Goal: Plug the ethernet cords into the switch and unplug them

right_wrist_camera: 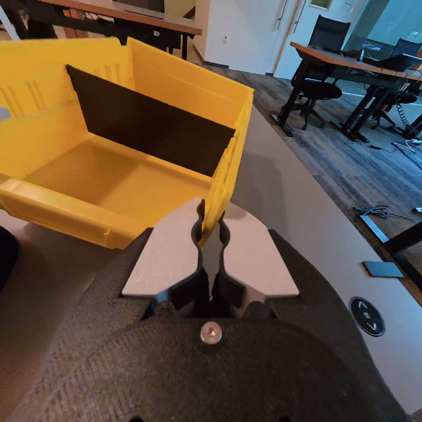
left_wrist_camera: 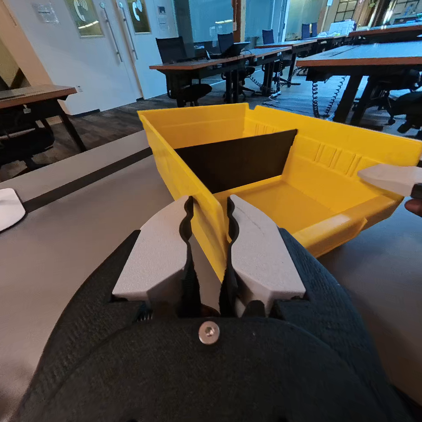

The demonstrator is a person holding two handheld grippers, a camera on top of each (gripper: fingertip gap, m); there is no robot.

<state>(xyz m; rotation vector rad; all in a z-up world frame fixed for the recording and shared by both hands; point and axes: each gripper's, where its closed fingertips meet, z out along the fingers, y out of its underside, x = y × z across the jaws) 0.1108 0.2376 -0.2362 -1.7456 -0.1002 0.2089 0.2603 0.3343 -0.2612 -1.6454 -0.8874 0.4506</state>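
Each claw, left (left_wrist_camera: 210,205) and right (right_wrist_camera: 211,211), pinches a side wall of the yellow bin (left_wrist_camera: 319,146) on the grey worktop (left_wrist_camera: 80,228); a black divider (left_wrist_camera: 235,159) stands across the bin's middle.

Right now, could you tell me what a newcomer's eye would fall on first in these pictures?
The bright yellow bin on the grey table, with a black divider across its middle and nothing visible in the near compartment. The left gripper straddles one side wall and the right gripper the opposite wall. No switch or ethernet cords show.
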